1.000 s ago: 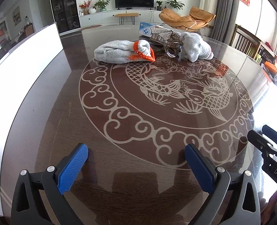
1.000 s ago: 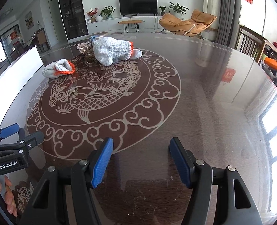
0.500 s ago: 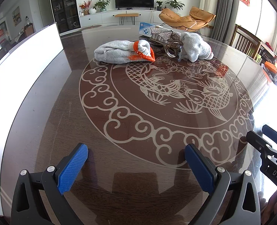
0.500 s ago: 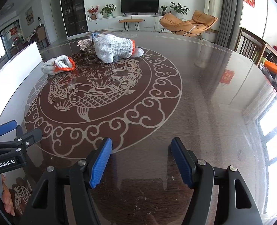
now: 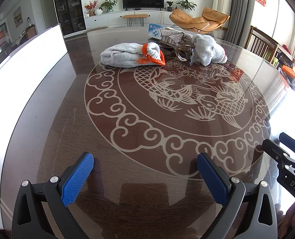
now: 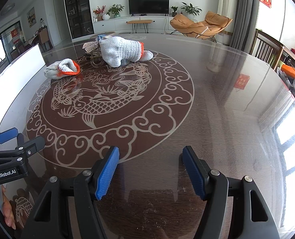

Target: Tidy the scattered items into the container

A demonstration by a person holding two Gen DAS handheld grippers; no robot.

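Two grey knitted gloves with orange cuffs lie on the far part of the round dark table. One glove [image 5: 131, 56] [image 6: 61, 70] lies to the left. The other glove [image 5: 208, 49] [image 6: 121, 49] lies partly over a small brown wire basket [image 5: 179, 43] [image 6: 94, 56]. My left gripper [image 5: 145, 171] is open and empty over the near table edge, far from the gloves. My right gripper [image 6: 150, 169] is open and empty, also near the front edge. Each gripper shows at the side of the other's view.
A blue and white box [image 5: 154, 31] stands behind the basket. A white board [image 5: 27, 55] stands along the table's left edge. Wooden chairs [image 5: 261, 43] stand at the right. The table [image 6: 217, 99] has a fish pattern in its middle.
Both grippers have edged slightly forward and stay open. The gloves and basket have not moved.
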